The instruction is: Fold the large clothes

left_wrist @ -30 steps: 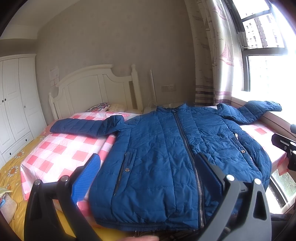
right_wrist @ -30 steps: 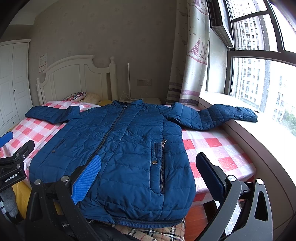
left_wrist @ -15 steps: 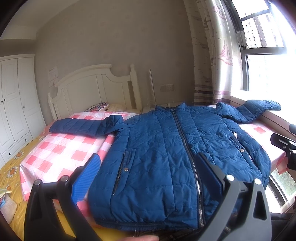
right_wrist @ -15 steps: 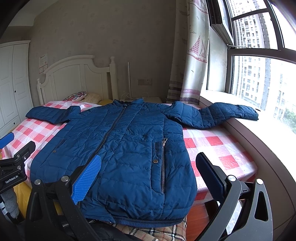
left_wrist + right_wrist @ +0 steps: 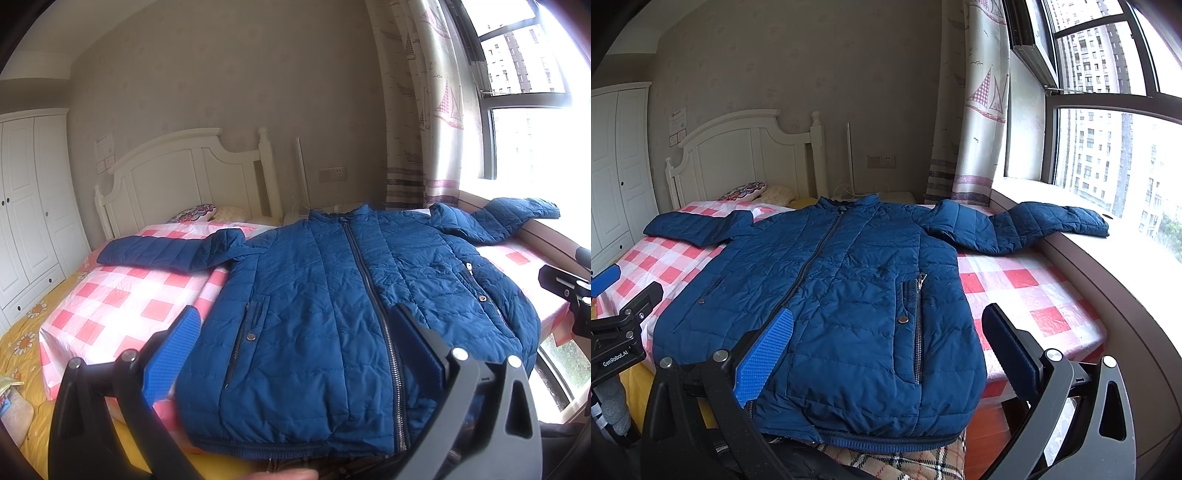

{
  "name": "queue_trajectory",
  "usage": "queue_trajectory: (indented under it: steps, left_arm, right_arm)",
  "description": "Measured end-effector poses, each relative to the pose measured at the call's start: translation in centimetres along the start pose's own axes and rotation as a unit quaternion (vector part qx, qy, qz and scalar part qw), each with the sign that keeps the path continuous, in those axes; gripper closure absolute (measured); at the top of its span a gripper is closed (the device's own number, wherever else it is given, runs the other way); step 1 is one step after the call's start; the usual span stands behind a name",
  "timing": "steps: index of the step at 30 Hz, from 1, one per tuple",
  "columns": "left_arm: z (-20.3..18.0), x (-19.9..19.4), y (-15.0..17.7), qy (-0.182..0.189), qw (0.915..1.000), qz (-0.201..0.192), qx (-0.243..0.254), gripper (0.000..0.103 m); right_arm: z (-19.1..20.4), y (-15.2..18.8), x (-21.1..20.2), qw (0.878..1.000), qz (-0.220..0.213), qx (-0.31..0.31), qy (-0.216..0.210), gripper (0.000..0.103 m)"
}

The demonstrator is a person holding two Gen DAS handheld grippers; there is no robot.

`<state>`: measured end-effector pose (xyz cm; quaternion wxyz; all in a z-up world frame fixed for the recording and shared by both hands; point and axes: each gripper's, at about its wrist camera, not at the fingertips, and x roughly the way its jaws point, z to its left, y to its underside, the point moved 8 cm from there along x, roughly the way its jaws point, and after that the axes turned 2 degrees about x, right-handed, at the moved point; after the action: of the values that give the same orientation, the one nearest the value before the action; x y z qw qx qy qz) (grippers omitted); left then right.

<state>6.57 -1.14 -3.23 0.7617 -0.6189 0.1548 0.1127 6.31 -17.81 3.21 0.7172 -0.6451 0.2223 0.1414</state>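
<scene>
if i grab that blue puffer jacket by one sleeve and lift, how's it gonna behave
The blue jacket will probably go floppy: its right sleeve already bends over the windowsill edge. The puffy quilting suggests it is light for its bulk. The smooth shell looks somewhat slick, so it may slide on the glossy checked sheet and slip in the open right tongs.

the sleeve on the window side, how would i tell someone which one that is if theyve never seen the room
Start at the bed with the pink checked cover, where a blue quilted jacket lies flat, zipped, collar toward the white headboard. Follow its shoulder toward the window to the sleeve. Unlike the other sleeve, which lies on the checked cover, this one bends up off the bed and rests its cuff on the pale windowsill.
</scene>
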Motion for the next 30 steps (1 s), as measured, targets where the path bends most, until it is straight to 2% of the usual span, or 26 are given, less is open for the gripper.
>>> queue_trajectory:
  steps: [30]
  left_arm:
    - [-0.13,0.24,0.37,0.006,1.0,0.006,0.002,0.002]
  right_arm:
    - [0.06,0.14,0.12,1.0,0.007,0.007,-0.005,0.005]
